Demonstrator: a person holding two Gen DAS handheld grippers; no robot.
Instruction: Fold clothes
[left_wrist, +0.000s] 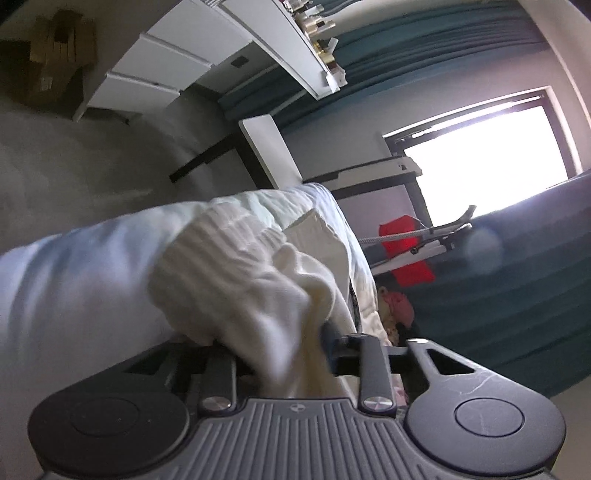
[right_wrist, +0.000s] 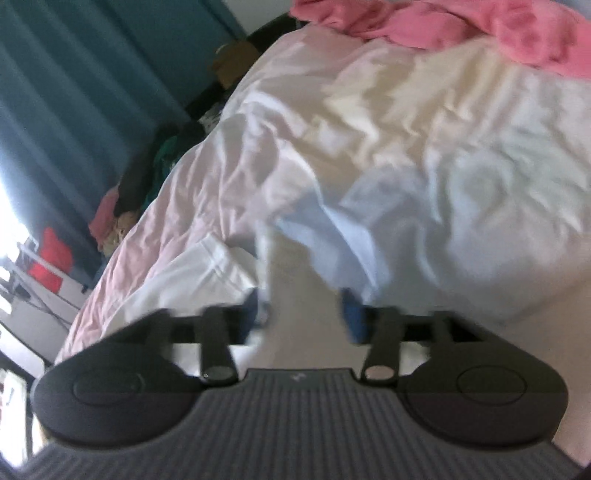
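A white ribbed knit garment (left_wrist: 251, 280) lies bunched on the white bed cover (left_wrist: 74, 288). My left gripper (left_wrist: 284, 354) is shut on a fold of this knit garment, which drapes over the fingers and hides the left one. In the right wrist view, white cloth (right_wrist: 303, 295) runs between the blue fingertips (right_wrist: 351, 314) of my right gripper (right_wrist: 303, 314). The jaws stand some way apart with the cloth filling the gap. The view is blurred. A pink garment (right_wrist: 461, 26) lies at the far end of the bed.
The bed cover (right_wrist: 406, 147) is rumpled. A pile of dark and coloured clothes (right_wrist: 147, 177) lies beside the bed by teal curtains (right_wrist: 74, 92). A white dresser (left_wrist: 155, 70), a bright window (left_wrist: 480, 158) and a red item on a rack (left_wrist: 406, 251) stand beyond.
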